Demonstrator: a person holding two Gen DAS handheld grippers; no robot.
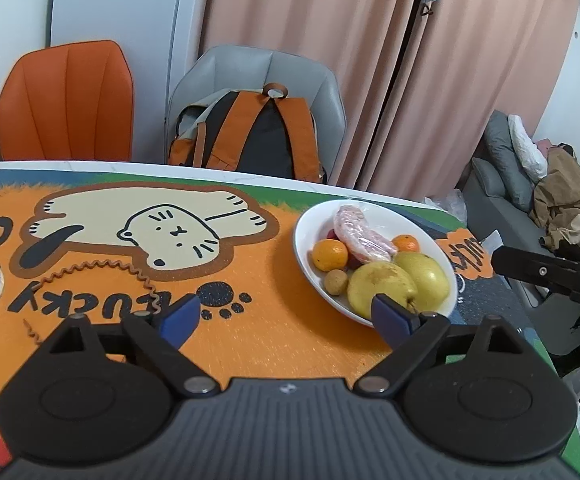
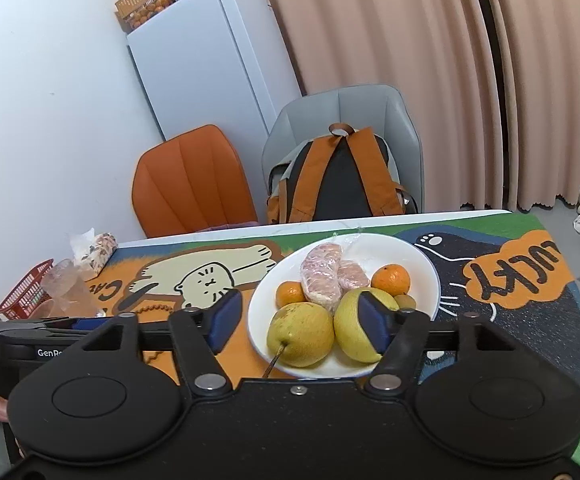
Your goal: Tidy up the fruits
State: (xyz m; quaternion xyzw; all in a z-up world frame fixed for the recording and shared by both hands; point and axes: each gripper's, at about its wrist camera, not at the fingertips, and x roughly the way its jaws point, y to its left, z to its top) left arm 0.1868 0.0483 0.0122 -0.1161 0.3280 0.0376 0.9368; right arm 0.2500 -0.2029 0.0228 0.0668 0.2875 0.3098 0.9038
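Two pears (image 2: 301, 334) lie side by side at the near rim of the white plate (image 2: 422, 268), and behind them we see two oranges (image 2: 391, 279), a pair of pink wrapped pieces (image 2: 321, 276) and a small brownish fruit (image 1: 336, 281). All of it sits in the plate, which rests on the cat-print mat (image 1: 250, 332) covering the table (image 2: 410, 216), towards its far right side.

Our left tool (image 1: 288, 318) hovers over the mat just left of the plate with its blue pads (image 1: 180, 316) spread wide and nothing between them; the right pad shows in front of the nearest pear. Our right tool (image 2: 300, 322) hangs above the plate's near edge, also spread and pinching nothing; through its wrist camera one pad (image 2: 374, 322) overlaps the right pear, though we cannot tell whether it touches.

Beyond the table stand an orange chair (image 1: 66, 100) and a grey chair (image 1: 290, 68) holding a backpack (image 1: 250, 136). Farther left on the table we see a red basket (image 2: 26, 292) and crumpled plastic (image 2: 66, 284). Pink curtains (image 2: 390, 40) hang behind, beside a white fridge (image 2: 210, 60).
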